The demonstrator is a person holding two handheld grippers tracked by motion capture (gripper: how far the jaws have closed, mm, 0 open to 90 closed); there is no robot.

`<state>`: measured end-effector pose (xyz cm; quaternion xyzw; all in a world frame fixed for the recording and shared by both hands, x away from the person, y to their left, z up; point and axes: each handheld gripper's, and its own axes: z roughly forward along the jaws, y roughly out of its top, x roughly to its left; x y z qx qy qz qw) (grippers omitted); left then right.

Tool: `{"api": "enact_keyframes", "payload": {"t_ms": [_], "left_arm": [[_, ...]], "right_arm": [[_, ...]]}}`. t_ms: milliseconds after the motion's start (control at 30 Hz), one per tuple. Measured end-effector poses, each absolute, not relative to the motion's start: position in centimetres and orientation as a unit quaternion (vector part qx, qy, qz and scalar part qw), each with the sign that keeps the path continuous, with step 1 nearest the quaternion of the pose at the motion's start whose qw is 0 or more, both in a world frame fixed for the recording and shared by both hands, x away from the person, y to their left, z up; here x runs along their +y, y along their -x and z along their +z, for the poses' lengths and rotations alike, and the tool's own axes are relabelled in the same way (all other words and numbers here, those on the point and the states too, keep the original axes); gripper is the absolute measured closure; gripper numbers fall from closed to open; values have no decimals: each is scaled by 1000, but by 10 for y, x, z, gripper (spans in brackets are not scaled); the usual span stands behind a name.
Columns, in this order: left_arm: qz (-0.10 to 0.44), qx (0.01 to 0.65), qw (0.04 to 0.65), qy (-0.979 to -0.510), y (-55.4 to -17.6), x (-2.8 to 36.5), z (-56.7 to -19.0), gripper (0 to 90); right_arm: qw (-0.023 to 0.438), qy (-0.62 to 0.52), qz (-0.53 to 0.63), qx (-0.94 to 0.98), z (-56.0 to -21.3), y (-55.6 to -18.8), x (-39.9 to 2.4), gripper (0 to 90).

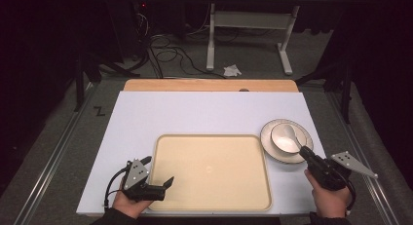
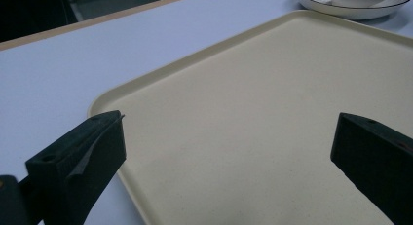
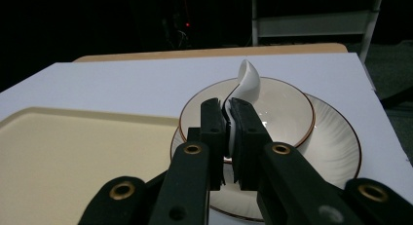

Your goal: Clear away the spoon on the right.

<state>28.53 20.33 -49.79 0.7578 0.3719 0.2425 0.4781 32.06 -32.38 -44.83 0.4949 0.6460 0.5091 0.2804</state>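
Gripping the handle of a white ceramic spoon (image 3: 247,76), the right gripper (image 3: 228,113) has its jaws closed on it, the two black pads pressed against either side of the handle. In the right gripper view the spoon's bowl end rises past the jaw tips, tilted upward, above the inside of a white bowl (image 3: 287,110) with a thin brown rim line. That bowl sits on a ribbed white plate (image 3: 336,147) with the same brown edging. In the high view the right gripper (image 1: 306,153) reaches in from the lower right, held in the person's right hand (image 1: 330,198), and the spoon (image 1: 291,136) lies over the bowl (image 1: 282,140), which rests on the plate (image 1: 268,140) at the right side of the white counter (image 1: 195,113), just beside the right edge of a cream-coloured tray (image 1: 209,171).

The left gripper (image 1: 158,178) is held in the left hand (image 1: 129,203) at the tray's lower left corner. In the left gripper view its jaws stand wide apart with nothing between them, one over the counter (image 2: 73,64) beside the tray's rim and the other over the tray (image 2: 243,113). The plate (image 2: 350,10) and bowl show at the top edge of that view, beyond the tray's far side.
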Motion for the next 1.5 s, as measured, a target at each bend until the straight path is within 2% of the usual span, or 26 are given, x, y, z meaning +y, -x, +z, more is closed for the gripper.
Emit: {"api": "enact_keyframes", "payload": {"t_ms": [233, 1500], "left_arm": [[241, 370, 477, -760, -285, 203, -498, 2], [243, 365, 478, -761, -284, 204, -496, 2]], "right_arm": [[294, -469, 521, 649, -441, -315, -311, 868], [231, -375, 539, 718, -448, -306, -215, 868]]}}
